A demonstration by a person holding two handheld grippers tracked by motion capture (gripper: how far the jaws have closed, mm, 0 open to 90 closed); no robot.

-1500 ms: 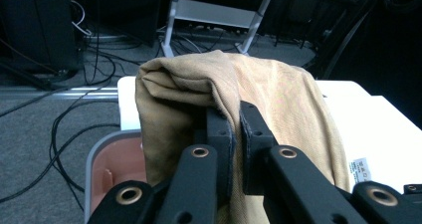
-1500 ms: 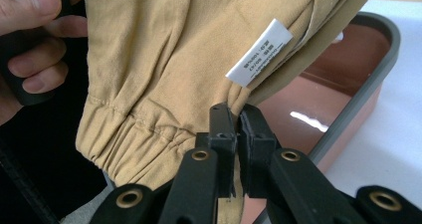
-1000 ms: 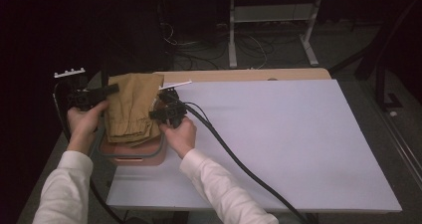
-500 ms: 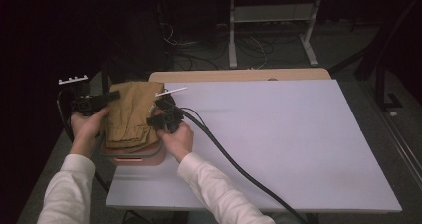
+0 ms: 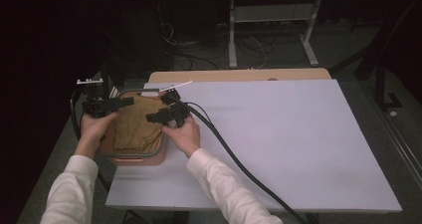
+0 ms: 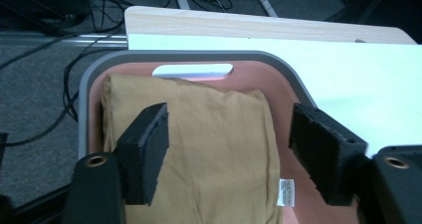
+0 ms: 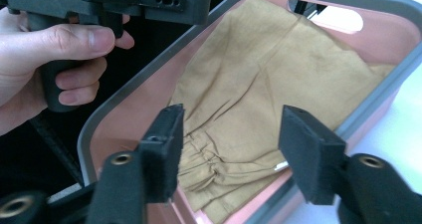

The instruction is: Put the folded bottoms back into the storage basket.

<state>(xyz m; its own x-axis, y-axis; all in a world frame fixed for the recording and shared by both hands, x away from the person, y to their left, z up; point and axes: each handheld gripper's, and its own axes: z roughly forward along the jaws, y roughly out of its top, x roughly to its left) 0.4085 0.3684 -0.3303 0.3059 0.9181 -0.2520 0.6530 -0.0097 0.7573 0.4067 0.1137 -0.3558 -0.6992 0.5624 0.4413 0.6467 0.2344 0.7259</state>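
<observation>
the folded mustard-brown cloth garment (image 5: 137, 127) lay inside the pink plastic basin with a grey rim (image 5: 130, 159), which sat at the near left corner of the white worktop (image 5: 298, 144). in the left tool view the garment (image 6: 209, 154) covered most of the basin floor, its small white label (image 6: 285, 192) facing up near the right pad, and the slot handle (image 6: 193, 70) in the far wall of the basin (image 6: 94, 74) was uncovered.

the left tool (image 5: 117, 103) hung over the left rim; its jaws had just been opening and stood apart above the garment, the pads not pressing on it. the right tool (image 5: 158, 116) hung over the right rim; its jaws had also just been opening and stood apart, with the gathered edge of the garment (image 7: 209, 154) below the gap and free of both pads. the person's left hand (image 7: 45, 59) gripped the left tool's handle.
</observation>
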